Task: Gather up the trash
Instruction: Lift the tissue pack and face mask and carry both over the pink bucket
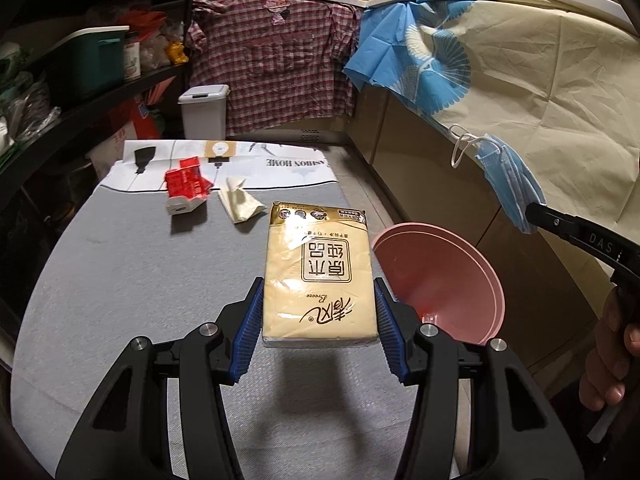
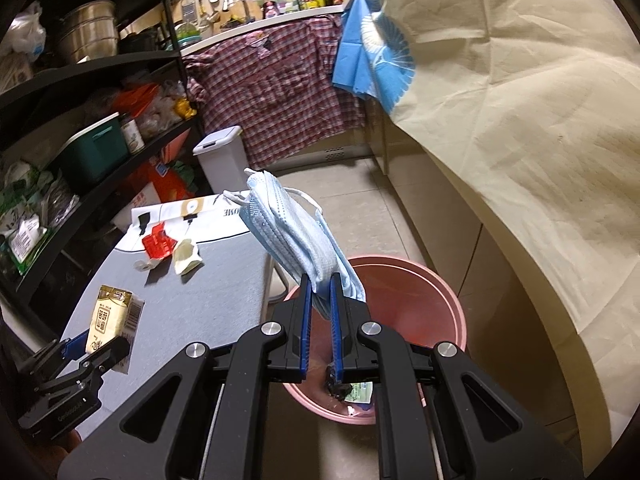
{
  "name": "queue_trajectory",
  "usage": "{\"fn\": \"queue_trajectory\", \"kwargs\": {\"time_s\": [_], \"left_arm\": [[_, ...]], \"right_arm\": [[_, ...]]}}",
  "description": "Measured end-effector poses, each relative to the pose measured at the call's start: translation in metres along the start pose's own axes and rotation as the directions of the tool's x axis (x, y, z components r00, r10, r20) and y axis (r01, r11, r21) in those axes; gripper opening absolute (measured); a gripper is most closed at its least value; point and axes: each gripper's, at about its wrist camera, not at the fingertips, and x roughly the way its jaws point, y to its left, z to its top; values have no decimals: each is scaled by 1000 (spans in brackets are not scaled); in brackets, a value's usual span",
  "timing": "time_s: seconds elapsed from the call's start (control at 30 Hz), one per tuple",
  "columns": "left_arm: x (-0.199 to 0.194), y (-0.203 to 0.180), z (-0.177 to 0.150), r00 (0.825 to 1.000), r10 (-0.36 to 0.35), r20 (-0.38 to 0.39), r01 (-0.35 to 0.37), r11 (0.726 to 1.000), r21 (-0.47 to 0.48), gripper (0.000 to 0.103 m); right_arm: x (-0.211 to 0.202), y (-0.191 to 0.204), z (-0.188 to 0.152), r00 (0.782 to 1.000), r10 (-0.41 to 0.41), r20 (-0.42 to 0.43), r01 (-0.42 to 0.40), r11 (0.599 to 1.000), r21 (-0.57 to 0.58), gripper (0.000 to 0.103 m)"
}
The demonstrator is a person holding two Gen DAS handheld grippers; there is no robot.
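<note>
- Blue-padded left tongs (image 1: 318,332) are clamped on a beige tissue pack (image 1: 320,276), held clear above the grey bench (image 1: 120,280).
- Right tongs (image 2: 320,312) are closed on a folded blue face mask (image 2: 296,232), held up over the pink bin (image 2: 420,292) beside the bench's right edge.
- Pink bin contains a few scraps (image 2: 352,392) at its bottom.
- Red crushed carton (image 1: 186,184) and crumpled tissue (image 1: 240,200) lie just beside each other at the far end of the bench.
- White lidded bin (image 1: 204,112) stands beyond the bench.
</note>
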Motion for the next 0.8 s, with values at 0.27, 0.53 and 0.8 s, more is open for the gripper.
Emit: {"fn": "queue_trajectory", "kwargs": {"time_s": [0.27, 0.53, 0.8], "left_arm": [[8, -24, 11, 998, -54, 11, 54, 998, 39, 52], [27, -48, 19, 996, -92, -6, 93, 993, 72, 52], [52, -66, 24, 992, -119, -34, 121, 989, 90, 52]], "right_arm": [[7, -18, 7, 1000, -27, -3, 27, 998, 52, 9], [15, -31, 9, 996, -89, -8, 90, 993, 74, 9], [27, -39, 12, 993, -120, -18, 121, 989, 81, 9]]}}
